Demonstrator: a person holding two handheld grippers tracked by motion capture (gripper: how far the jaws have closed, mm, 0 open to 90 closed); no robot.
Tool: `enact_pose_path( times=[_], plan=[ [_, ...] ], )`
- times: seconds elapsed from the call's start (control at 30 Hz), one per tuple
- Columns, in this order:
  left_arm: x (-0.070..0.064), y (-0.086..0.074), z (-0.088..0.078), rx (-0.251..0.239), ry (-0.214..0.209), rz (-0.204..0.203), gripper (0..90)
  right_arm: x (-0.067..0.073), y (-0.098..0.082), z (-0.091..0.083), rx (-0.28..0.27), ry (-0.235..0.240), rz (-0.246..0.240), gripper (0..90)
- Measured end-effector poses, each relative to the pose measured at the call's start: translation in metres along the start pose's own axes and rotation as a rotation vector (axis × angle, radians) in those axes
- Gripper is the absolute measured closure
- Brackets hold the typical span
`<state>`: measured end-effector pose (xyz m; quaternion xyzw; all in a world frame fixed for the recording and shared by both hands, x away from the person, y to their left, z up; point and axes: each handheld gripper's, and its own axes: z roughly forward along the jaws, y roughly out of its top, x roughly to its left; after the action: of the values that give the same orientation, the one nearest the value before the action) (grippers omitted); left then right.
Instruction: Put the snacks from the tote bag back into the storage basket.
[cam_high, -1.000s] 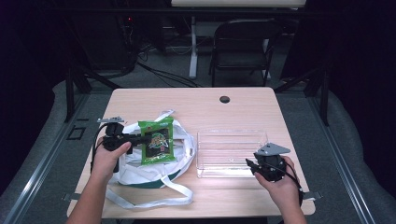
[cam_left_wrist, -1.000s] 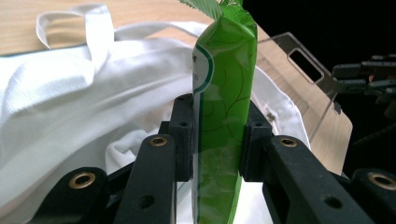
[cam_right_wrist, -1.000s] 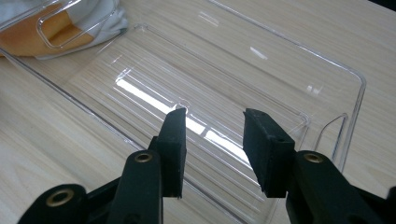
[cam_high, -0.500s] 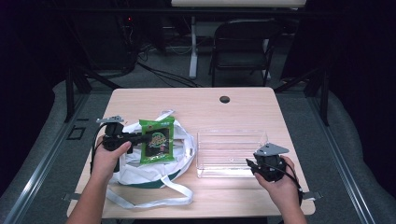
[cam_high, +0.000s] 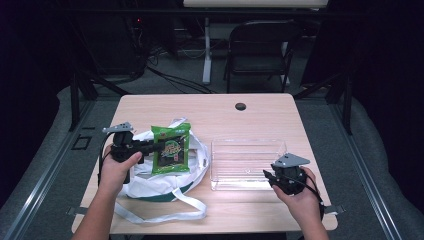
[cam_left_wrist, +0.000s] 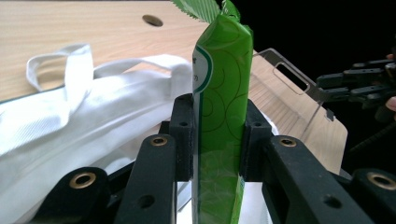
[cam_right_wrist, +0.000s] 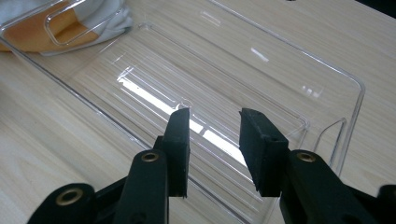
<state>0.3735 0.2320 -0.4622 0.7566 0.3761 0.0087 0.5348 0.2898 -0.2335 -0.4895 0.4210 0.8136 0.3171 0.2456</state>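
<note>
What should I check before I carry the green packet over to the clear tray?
1. Left gripper clamped on green packet: ok, pads press both faces.
2. Packet lifted free of white bag: cannot tell.
3. Clear tray empty: ok.
4. Right gripper clear of the drop spot: not ok, its jaws, just closing with nothing between them, sit over the tray's near wall.
5. Bag straps off the tray: ok.
</note>
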Motion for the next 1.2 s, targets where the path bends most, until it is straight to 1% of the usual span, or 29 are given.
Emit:
enact_pose_path(
  times=[0.17, 0.3, 0.4, 0.43, 0.47, 0.57, 0.67, 0.73, 0.77, 0.8, 0.9, 0.97, 1.0, 1.03, 1.07, 1.13, 1.2],
  plan=[
    [-0.009, 0.002, 0.001, -0.023, -0.005, 0.028, 72.3, 0.004, 0.003, -0.001, -0.004, 0.029, -0.039, 61.8],
    [-0.013, 0.003, 0.001, -0.038, -0.014, 0.033, 72.3, 0.006, 0.008, -0.004, -0.018, 0.051, -0.052, 62.3],
    [-0.016, 0.003, 0.003, -0.045, -0.019, 0.041, 72.3, 0.007, 0.015, -0.006, -0.024, 0.071, -0.064, 60.8],
    [-0.017, 0.003, 0.004, -0.044, -0.023, 0.042, 72.3, 0.007, 0.017, -0.006, -0.04, 0.075, -0.069, 60.7],
    [-0.018, 0.003, 0.005, -0.041, -0.025, 0.043, 72.3, 0.007, 0.02, -0.006, -0.043, 0.087, -0.077, 60.5],
    [-0.021, 0.002, 0.009, -0.036, -0.032, 0.044, 72.3, 0.006, 0.027, -0.005, -0.035, 0.095, -0.102, 59.8],
    [-0.023, 0.003, 0.01, -0.038, -0.034, 0.053, 72.4, 0.004, 0.034, -0.005, -0.02, 0.115, -0.114, 59.2],
    [-0.024, 0.003, 0.011, -0.043, -0.039, 0.052, 72.4, 0.002, 0.038, -0.005, -0.01, 0.129, -0.125, 60.9],
    [-0.024, 0.003, 0.011, -0.042, -0.042, 0.054, 72.4, 0.001, 0.04, -0.006, 0.003, 0.135, -0.134, 61.4],
    [-0.024, 0.003, 0.011, -0.051, -0.045, 0.054, 72.4, 0.001, 0.043, -0.005, 0.009, 0.146, -0.148, 61.2],
    [-0.025, 0.002, 0.012, -0.056, -0.05, 0.06, 72.5, 0.0, 0.05, -0.006, 0.038, 0.154, -0.186, 61.1],
    [-0.026, 0.002, 0.012, -0.058, -0.049, 0.061, 72.5, -0.001, 0.056, -0.006, 0.045, 0.166, -0.203, 61.5],
    [-0.027, 0.002, 0.013, -0.061, -0.05, 0.065, 72.5, -0.002, 0.06, -0.007, 0.054, 0.174, -0.221, 61.7],
    [-0.027, 0.002, 0.013, -0.061, -0.05, 0.067, 72.5, -0.001, 0.062, -0.006, 0.051, 0.182, -0.222, 61.7],
    [-0.028, 0.002, 0.013, -0.063, -0.05, 0.069, 72.5, -0.002, 0.065, -0.007, 0.059, 0.182, -0.237, 62.0],
    [-0.028, 0.003, 0.013, -0.064, -0.053, 0.073, 72.5, -0.002, 0.071, -0.008, 0.072, 0.198, -0.263, 62.5],
    [-0.029, 0.003, 0.013, -0.064, -0.051, 0.075, 72.5, -0.001, 0.076, -0.007, 0.074, 0.207, -0.275, 62.9]
  ],
)
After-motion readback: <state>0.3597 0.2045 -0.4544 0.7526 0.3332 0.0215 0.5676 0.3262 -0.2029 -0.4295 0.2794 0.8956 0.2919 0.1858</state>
